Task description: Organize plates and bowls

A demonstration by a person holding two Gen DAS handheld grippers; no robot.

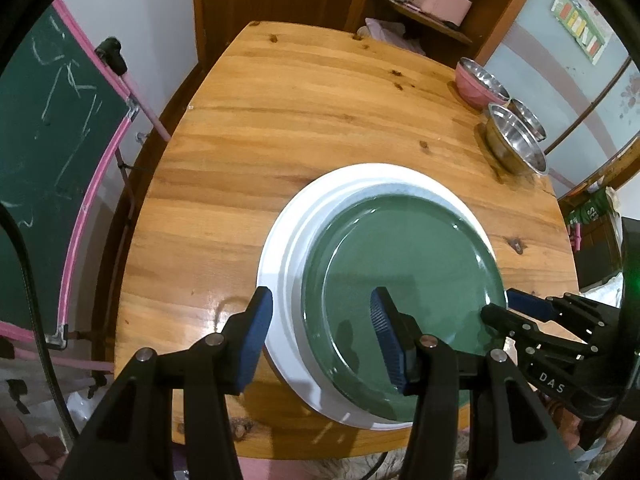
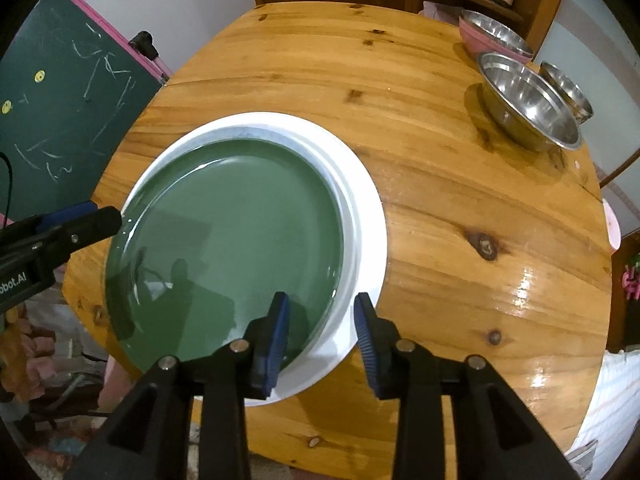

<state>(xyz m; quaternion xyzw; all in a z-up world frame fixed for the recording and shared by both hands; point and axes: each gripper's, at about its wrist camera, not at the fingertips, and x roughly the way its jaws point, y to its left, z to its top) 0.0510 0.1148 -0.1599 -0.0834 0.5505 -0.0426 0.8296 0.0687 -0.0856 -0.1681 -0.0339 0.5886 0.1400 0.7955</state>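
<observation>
Nearest the cameras, two grippers bracket one stack of plates at the near edge of the wooden table (image 1: pixel 304 120). The left gripper (image 1: pixel 322 334) has its fingers spread, released: one blue pad sits outside the white rim, the other hangs above the green surface, neither pressing. The right gripper (image 2: pixel 322 338) likewise stands parted astride the stack's rim on its own side, one pad above the green plate, the other beyond the white edge, gripping nothing.

The stack counts two plates clearly: a green plate (image 2: pixel 240 232) resting inside a larger white plate (image 2: pixel 368 216). A pale ring between them may be a third plate or the white one's inner step; I cannot tell which. The stack's near edge overhangs the table's edge slightly.

Farther off, at the table's far right, three bowls stand close together: a large steel bowl (image 2: pixel 528 100), a small steel bowl (image 2: pixel 568 88) just behind it and partly hidden, and a pink bowl (image 2: pixel 492 40) with a metal lining.

Beyond, a green chalkboard (image 1: pixel 52 152) with a pink frame is cut off at left, and shelf clutter is too blurred to name.
</observation>
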